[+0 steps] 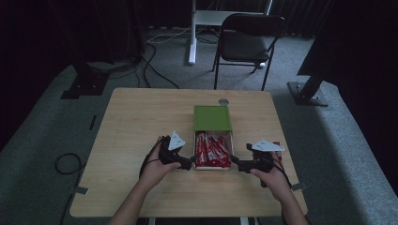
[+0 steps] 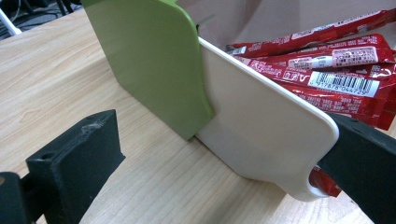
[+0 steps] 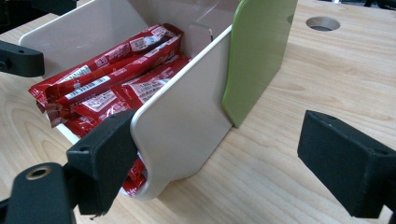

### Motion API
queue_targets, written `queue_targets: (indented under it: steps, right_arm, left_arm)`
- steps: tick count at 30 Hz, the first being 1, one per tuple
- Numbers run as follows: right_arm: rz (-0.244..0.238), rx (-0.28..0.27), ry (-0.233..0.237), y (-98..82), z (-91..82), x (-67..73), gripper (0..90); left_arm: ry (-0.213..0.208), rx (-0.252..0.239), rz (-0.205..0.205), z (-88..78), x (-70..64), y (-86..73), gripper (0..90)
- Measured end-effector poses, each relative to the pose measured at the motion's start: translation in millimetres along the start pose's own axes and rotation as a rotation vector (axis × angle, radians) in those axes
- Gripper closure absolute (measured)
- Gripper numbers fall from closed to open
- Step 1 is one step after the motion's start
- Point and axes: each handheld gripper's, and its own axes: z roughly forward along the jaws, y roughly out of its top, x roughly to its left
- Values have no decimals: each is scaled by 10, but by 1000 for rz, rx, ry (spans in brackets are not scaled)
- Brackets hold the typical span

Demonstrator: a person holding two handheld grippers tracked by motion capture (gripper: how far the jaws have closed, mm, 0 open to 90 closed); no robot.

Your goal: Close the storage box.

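A white box point(image 1: 212, 168) lies mid-table with its green sliding lid point(image 1: 212, 118) pushed back over the far half. Several red packets point(image 1: 212, 149) fill the uncovered near half. My left gripper point(image 1: 190, 163) is open at the box's near left corner. In the left gripper view the left wall point(image 2: 261, 126) stands between the jaws of that gripper point(image 2: 219, 140), one jaw on the table side and one over the packets point(image 2: 336, 79). My right gripper point(image 1: 234, 161) is open at the near right corner, where its jaws point(image 3: 219, 140) straddle the right wall point(image 3: 187, 121).
A red packet point(image 1: 278, 146) lies on the table beside the right hand. A round hole point(image 1: 224, 101) sits in the tabletop behind the lid. Bare wood spreads to the left and front. A black chair point(image 1: 248, 37) and cables are on the floor beyond.
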Motion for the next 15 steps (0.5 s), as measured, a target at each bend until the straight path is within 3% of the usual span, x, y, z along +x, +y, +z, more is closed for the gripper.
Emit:
queue_targets:
  steps: [15]
  right_arm:
    - [30,-13,-10,57,72,-72,110]
  left_arm:
    - [3,-4,-18,58,85,58,17]
